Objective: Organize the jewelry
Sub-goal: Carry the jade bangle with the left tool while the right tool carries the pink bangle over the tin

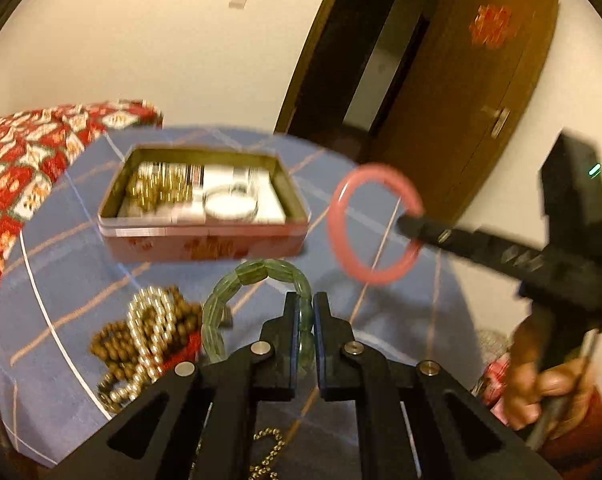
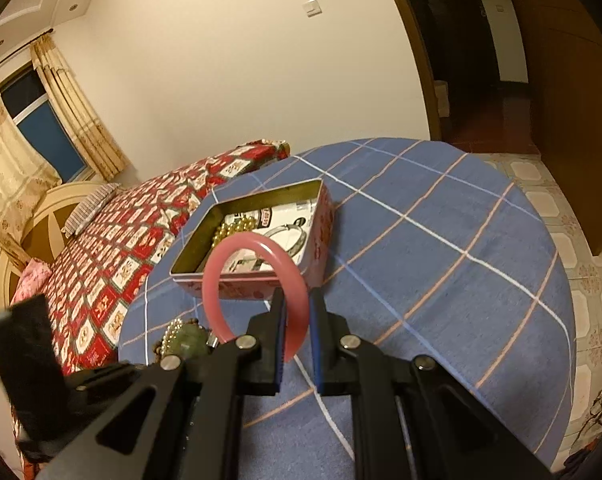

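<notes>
My left gripper (image 1: 306, 300) is shut on a green stone bracelet (image 1: 253, 272) and holds it above the blue checked tablecloth (image 1: 401, 312). My right gripper (image 2: 297, 300) is shut on a pink bangle (image 2: 221, 264), raised in front of the open red tin (image 2: 321, 232); the bangle also shows in the left wrist view (image 1: 341, 220), right of the tin (image 1: 205, 244). The tin holds gold beads (image 1: 157, 188) and a clear bangle (image 1: 231, 204). A pile of pearl and brown bead strands (image 1: 149, 332) lies on the cloth at left.
A gold chain (image 1: 267, 452) lies under my left gripper. A bed with a red patterned cover (image 2: 113, 248) stands beside the round table. A brown door (image 1: 481, 92) is open behind the table. The floor is tiled (image 2: 581, 240).
</notes>
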Available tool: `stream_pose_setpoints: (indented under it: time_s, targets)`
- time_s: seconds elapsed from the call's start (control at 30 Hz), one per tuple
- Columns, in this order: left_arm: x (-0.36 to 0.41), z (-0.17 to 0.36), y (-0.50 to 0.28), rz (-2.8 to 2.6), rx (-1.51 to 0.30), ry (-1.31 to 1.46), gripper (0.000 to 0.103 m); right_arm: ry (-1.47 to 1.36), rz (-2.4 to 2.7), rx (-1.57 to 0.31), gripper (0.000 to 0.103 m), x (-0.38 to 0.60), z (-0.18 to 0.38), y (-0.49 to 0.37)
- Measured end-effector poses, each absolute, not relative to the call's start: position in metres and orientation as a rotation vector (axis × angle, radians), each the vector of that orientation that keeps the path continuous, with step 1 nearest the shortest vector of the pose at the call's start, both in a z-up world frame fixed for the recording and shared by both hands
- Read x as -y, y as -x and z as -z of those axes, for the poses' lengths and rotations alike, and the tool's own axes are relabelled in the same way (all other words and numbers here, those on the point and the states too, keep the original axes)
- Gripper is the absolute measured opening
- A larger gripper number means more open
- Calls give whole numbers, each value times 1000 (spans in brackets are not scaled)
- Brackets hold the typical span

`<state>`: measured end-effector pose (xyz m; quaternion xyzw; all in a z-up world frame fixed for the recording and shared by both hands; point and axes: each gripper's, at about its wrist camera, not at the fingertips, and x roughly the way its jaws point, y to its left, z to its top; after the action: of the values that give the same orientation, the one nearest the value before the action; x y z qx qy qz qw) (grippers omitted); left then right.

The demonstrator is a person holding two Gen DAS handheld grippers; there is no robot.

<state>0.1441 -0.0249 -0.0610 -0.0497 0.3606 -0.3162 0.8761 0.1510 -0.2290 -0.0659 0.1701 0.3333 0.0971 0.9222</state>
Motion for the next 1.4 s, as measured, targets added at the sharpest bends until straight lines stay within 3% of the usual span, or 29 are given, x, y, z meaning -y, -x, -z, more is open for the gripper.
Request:
stream_pose_setpoints:
  time_s: [0.6,1.4]
  targets:
    - [-6,18,-213,484,-550,115,6,-365,-222,-646,14,208,44,-214]
    - [13,93,-311,410,-778,79,6,-292,-157,-821,14,183,108,-304]
